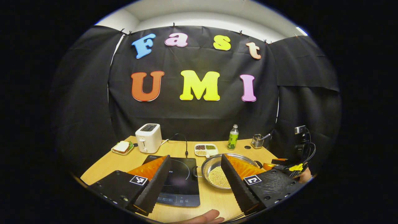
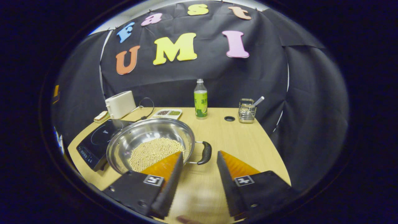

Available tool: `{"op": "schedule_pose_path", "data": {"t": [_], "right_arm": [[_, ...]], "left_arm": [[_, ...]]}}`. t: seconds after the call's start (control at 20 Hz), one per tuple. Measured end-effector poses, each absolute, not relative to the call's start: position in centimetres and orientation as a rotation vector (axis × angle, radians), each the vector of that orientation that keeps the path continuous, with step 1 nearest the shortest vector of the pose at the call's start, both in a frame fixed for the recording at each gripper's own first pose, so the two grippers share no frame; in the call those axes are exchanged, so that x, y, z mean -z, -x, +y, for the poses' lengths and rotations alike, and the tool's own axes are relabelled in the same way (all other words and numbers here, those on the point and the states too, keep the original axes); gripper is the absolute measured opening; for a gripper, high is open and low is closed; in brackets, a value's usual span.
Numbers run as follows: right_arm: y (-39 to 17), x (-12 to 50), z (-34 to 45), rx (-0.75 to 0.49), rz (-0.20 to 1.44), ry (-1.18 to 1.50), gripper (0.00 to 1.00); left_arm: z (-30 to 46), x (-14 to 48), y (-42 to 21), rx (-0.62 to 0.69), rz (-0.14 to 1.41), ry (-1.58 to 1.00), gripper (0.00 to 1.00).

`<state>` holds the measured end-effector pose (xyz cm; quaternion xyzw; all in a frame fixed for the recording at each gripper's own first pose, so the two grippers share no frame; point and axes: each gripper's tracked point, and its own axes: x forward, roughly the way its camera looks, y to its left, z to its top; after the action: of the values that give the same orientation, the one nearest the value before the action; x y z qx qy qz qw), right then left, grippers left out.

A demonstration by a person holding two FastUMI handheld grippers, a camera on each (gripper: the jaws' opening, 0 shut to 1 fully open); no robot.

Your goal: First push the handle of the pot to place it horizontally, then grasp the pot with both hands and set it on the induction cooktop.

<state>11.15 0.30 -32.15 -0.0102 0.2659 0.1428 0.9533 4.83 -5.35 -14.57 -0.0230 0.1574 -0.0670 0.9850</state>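
Observation:
A steel pot [image 2: 136,133] holding pale beans [image 2: 155,151] stands on the wooden table, just right of the black induction cooktop [image 2: 96,140]. Its dark right handle [image 2: 205,153] lies just ahead of the open right gripper [image 2: 199,154], between the fingertips and untouched as far as I can tell. In the left gripper view the pot [image 1: 211,161] is partly behind my right finger, its left handle [image 1: 195,171] beside the cooktop [image 1: 180,183]. The left gripper [image 1: 196,158] hangs open above the cooktop's near edge, holding nothing. The right gripper [image 1: 289,168] and its hand appear past the pot.
Along the back stand a white toaster [image 1: 148,137] with its cable, a sandwich plate [image 1: 122,147], a divided tray of beans [image 1: 205,149], a green bottle [image 2: 201,99] and a wire utensil holder [image 2: 247,110]. A hand [image 1: 205,217] is at the table's front edge.

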Motion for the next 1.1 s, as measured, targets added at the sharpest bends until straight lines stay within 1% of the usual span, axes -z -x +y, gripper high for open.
{"op": "schedule_pose_path", "data": {"t": [0.05, 0.1, 0.3, 0.4, 0.55, 0.65, 0.8, 0.85, 0.95, 1.1], "right_arm": [[-11.0, 31.7, 0.0, -0.279, 0.525, 0.018, 0.96], [-10.9, 31.2, -0.1, -0.275, 0.515, 0.016, 1.0], [-10.7, 29.7, -0.4, -0.25, 0.504, 0.032, 0.97], [-10.4, 29.8, -0.2, -0.247, 0.523, 0.024, 0.99], [-10.7, 30.5, -0.6, -0.23, 0.569, 0.055, 0.98], [-11.2, 31.4, -1.2, -0.199, 0.608, 0.07, 0.99], [-11.5, 33.1, -1.0, -0.19, 0.674, 0.051, 0.99], [-11.8, 33.6, -0.8, -0.192, 0.69, 0.048, 0.98], [-12.4, 34.4, -0.5, -0.19, 0.711, 0.045, 0.99], [-13.6, 35.6, -0.2, -0.172, 0.737, 0.052, 0.98]], "left_arm": [[-5.7, 15.0, -5.4, 0.139, 0.33, 0.045, 0.96], [-5.7, 15.8, -5.9, 0.137, 0.345, 0.043, 0.96], [-6.4, 19.4, -7.4, 0.139, 0.427, 0.059, 0.96], [-6.9, 21.2, -8.5, 0.15, 0.468, 0.096, 0.96], [-7.4, 23.1, -10.3, 0.166, 0.499, 0.127, 0.95], [-7.3, 24.8, -11.6, 0.16, 0.524, 0.118, 0.95], [-7.6, 27.6, -13.2, 0.165, 0.58, 0.113, 0.95], [-7.7, 28.5, -13.7, 0.165, 0.597, 0.103, 0.95], [-7.9, 30.0, -14.4, 0.166, 0.619, 0.075, 0.95], [-8.1, 32.4, -15.2, 0.172, 0.66, 0.054, 0.95]]}}
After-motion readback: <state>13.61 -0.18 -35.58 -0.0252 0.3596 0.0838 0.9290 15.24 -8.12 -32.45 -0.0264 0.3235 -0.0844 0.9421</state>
